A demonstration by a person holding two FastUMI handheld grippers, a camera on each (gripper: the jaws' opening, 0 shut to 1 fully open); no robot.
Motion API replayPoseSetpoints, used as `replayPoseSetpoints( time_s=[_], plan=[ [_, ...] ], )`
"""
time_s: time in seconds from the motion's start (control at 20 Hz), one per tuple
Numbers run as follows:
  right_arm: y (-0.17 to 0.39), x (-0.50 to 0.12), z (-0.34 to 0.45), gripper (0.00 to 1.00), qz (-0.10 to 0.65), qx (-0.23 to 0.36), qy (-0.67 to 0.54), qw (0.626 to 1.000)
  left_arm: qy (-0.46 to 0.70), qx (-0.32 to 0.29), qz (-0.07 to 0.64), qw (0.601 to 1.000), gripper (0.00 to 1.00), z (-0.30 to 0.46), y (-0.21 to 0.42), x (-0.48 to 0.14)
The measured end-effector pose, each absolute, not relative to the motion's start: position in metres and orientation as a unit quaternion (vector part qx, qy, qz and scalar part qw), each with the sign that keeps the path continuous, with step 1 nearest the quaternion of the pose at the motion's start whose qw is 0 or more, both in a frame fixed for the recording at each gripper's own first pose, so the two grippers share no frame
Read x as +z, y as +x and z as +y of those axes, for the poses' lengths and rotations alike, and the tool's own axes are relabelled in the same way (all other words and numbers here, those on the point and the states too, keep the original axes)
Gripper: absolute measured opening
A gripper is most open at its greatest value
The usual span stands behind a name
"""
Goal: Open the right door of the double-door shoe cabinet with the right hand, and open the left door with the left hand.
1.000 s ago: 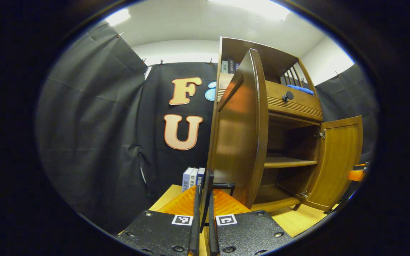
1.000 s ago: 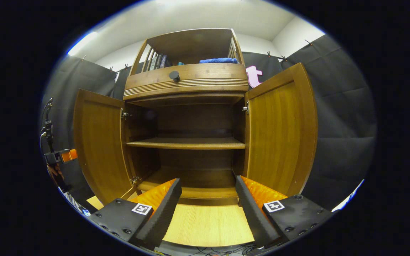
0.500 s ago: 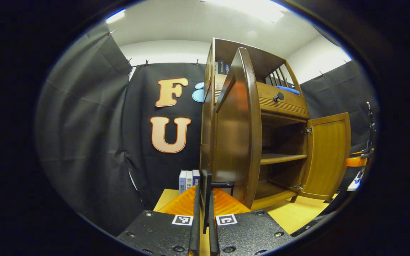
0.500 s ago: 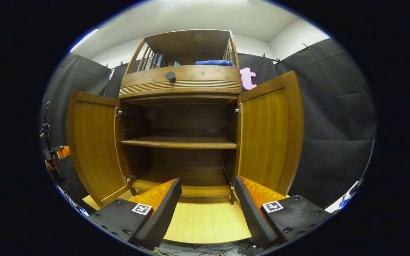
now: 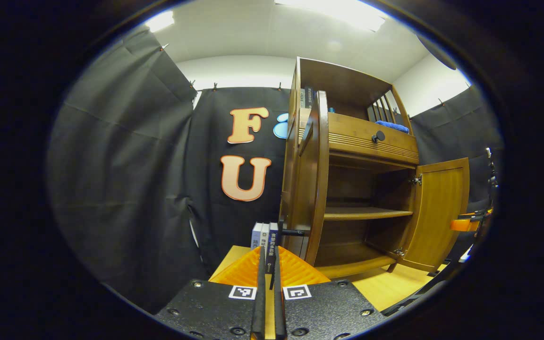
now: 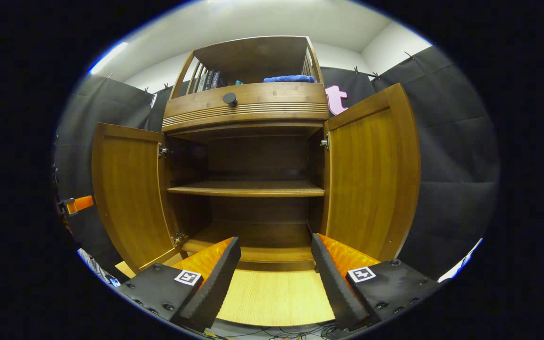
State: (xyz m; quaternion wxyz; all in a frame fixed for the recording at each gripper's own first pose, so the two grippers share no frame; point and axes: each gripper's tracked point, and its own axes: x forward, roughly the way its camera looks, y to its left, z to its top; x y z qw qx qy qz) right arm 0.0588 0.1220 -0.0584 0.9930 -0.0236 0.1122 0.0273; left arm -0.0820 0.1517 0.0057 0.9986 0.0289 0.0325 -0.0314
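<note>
Shoe cabinet (image 6: 248, 189) stands straight ahead of your right gripper (image 6: 276, 264), both doors swung wide, so the opening looks done. Your right gripper's fingers are spread wide with nothing between them. Your left gripper (image 5: 267, 283) has its fingers nearly together; just beyond their tips sits the dark handle (image 5: 293, 232) of the left door (image 5: 312, 184), and you appear clear of it. Back each gripper straight away from its door without nudging it.
</note>
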Motion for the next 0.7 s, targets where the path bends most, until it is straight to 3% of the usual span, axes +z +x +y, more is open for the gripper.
replayPoseSetpoints(
  time_s=[0.3,0.55,0.6,0.7],
  plan=[
    [0.088,-0.069,0.117,0.93,0.118,0.07,-0.019,0.99,0.015,0.016,0.014,1.0,0.07,0.118,-0.113,0.037],
    [0.1,-0.066,0.103,0.93,0.117,0.099,-0.01,0.988,-0.015,-0.025,0.008,1.0,0.1,0.035,-0.105,0.041],
    [0.1,-0.065,0.098,0.97,0.117,0.101,-0.009,0.988,-0.021,-0.038,0.007,0.999,0.1,0.017,-0.102,0.04],
    [0.099,-0.065,0.089,0.94,0.119,0.106,-0.012,0.987,-0.044,-0.07,0.003,0.997,0.05,-0.024,-0.092,0.04]
  ],
)
